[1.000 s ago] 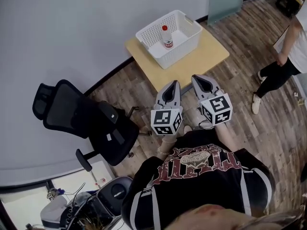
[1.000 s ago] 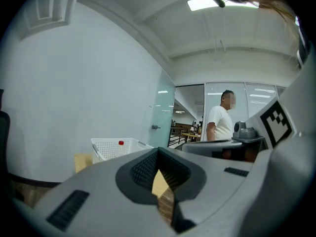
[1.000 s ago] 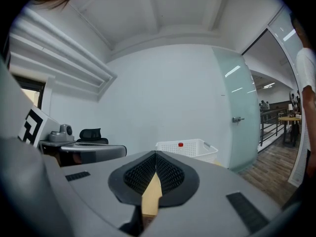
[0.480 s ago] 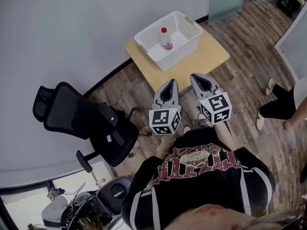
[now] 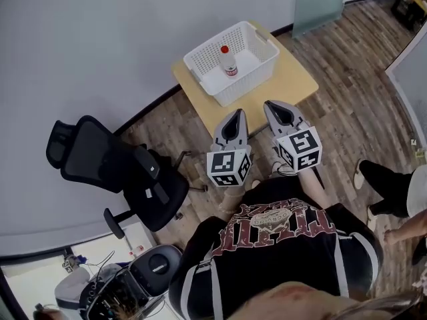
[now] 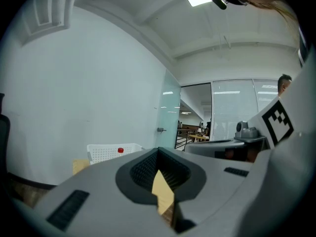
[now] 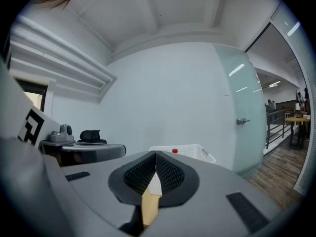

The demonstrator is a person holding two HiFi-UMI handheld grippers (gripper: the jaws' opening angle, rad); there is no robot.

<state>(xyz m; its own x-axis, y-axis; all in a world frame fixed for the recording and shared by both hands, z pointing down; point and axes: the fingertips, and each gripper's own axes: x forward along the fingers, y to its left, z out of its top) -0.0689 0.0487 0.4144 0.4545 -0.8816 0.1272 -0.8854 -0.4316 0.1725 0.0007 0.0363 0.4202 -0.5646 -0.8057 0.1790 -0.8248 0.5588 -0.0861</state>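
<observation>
Approach stage, by judgement: left gripper (image 5: 235, 114) and right gripper (image 5: 276, 105) empty, jaws pressed together; bottle (image 5: 227, 61) in basket (image 5: 248, 85) well ahead; grasping requires parting them.

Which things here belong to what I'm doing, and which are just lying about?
In hand: left gripper and right gripper, both shut, empty; bottle standing in white basket; wooden table under it.
Lying about: black office chair; bystander's leg at the right.
</observation>
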